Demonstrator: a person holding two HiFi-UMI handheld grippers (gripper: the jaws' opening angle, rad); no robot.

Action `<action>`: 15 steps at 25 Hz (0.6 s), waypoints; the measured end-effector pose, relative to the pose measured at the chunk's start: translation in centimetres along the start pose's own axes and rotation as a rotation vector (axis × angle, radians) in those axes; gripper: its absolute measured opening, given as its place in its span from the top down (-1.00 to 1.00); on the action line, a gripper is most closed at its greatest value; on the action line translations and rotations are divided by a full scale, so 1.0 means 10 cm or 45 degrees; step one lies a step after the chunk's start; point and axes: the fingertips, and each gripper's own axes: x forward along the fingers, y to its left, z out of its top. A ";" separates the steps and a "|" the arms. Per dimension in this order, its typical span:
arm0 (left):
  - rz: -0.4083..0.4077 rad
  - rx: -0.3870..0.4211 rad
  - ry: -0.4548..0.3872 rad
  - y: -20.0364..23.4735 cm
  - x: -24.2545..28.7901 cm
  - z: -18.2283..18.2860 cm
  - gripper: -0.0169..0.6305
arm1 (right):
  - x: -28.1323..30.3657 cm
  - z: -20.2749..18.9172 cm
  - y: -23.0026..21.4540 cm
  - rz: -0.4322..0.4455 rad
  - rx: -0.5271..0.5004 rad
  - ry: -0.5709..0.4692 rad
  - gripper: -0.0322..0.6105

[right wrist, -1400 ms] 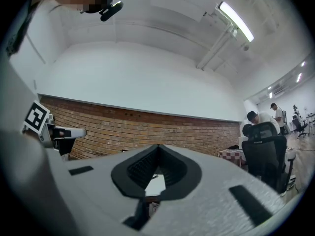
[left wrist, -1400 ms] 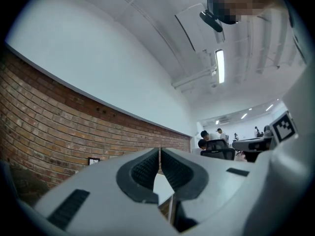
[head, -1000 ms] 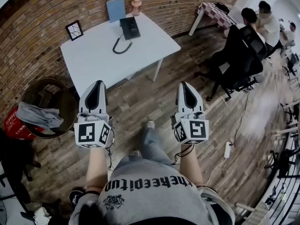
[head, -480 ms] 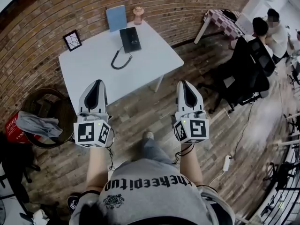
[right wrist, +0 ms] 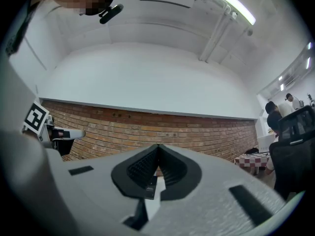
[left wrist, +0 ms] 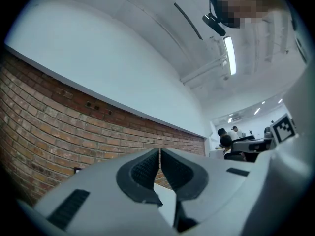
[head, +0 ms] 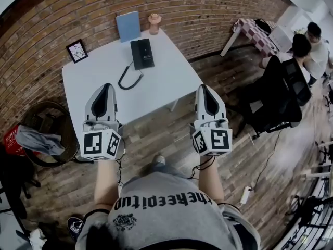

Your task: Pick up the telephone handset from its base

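task barely begun; telephone (head: 142,53) sits at far side of white worktop (head: 169,85), handset apparently on its base, too small to tell apart; coiled cord (head: 129,78) loops toward near edge; left gripper (head: 106,89) and right gripper (head: 204,88) held out side by side, well short of phone; jaws of both pressed together, nothing between; remaining: reach, open jaws, clamp handset, lift.

The near half of the white table (head: 99,95), toward 6 o'clock, lies bare, with only the coiled cord (head: 128,78) trailing there from the telephone (head: 142,53). Behind the telephone at 12 o'clock a blue board (head: 128,25) and a jar (head: 154,22) stand by the brick wall (head: 208,9). A framed picture (head: 76,50) stands at 10 o'clock.
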 end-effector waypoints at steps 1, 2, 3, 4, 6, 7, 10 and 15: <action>0.006 0.002 -0.001 -0.01 0.08 -0.01 0.91 | 0.07 -0.02 -0.06 0.008 0.001 -0.001 0.89; 0.010 0.006 -0.007 -0.03 0.15 -0.03 0.91 | 0.14 -0.03 -0.11 0.017 0.002 -0.003 0.89; 0.012 0.012 -0.020 -0.04 0.22 -0.06 0.91 | 0.21 -0.05 -0.16 0.027 0.002 -0.006 0.89; 0.014 0.019 -0.037 -0.05 0.29 -0.09 0.91 | 0.27 -0.06 -0.20 0.039 0.003 -0.009 0.89; 0.026 0.023 -0.051 -0.07 0.39 -0.13 0.91 | 0.38 -0.09 -0.28 0.061 0.009 -0.011 0.89; 0.035 0.022 -0.045 -0.09 0.43 -0.14 0.91 | 0.42 -0.12 -0.31 0.068 0.016 -0.009 0.89; 0.048 0.023 -0.032 -0.12 0.54 -0.21 0.91 | 0.55 -0.20 -0.39 0.084 0.043 -0.002 0.89; 0.087 0.022 -0.023 -0.02 0.66 -0.32 0.91 | 0.73 -0.34 -0.40 0.119 0.057 0.013 0.89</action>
